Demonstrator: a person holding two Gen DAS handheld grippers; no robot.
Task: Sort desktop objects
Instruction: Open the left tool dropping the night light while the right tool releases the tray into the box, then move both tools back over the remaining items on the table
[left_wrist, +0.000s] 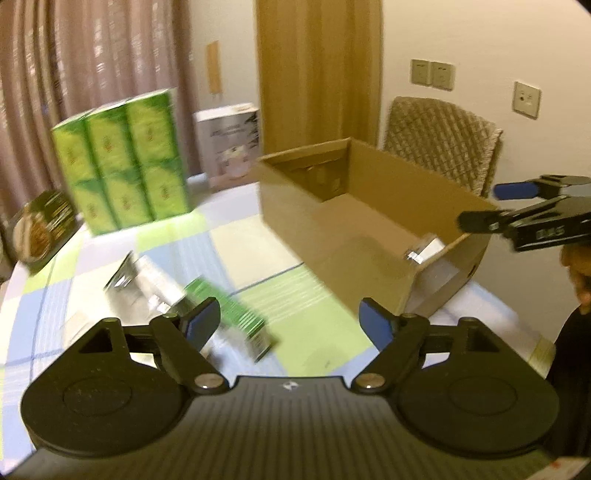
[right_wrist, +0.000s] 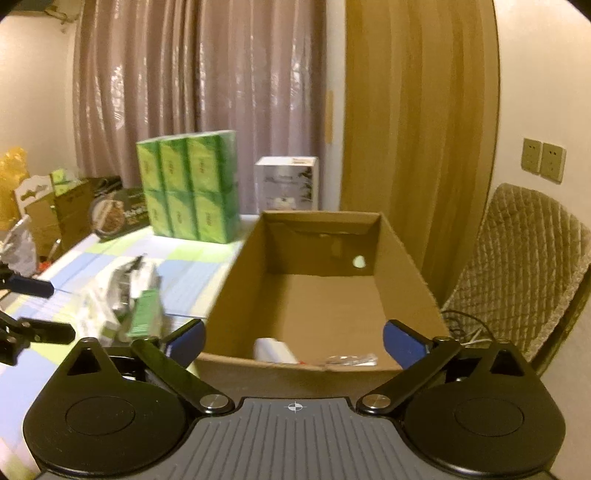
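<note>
left gripper (left_wrist: 290, 325) jaws apart, empty | right gripper (right_wrist: 293, 341) jaws apart, empty, over cardboard box (right_wrist: 402, 258) | green packet (left_wrist: 236, 314) just left of left jaws, nearer left hand, long axis diagonal

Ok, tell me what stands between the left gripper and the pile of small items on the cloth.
Nothing visible. The left gripper is open and empty, and the pile of small packets, one a green box, lies on the cloth just ahead of its left finger. The cardboard box stands off to the right, clear of that path.
</note>
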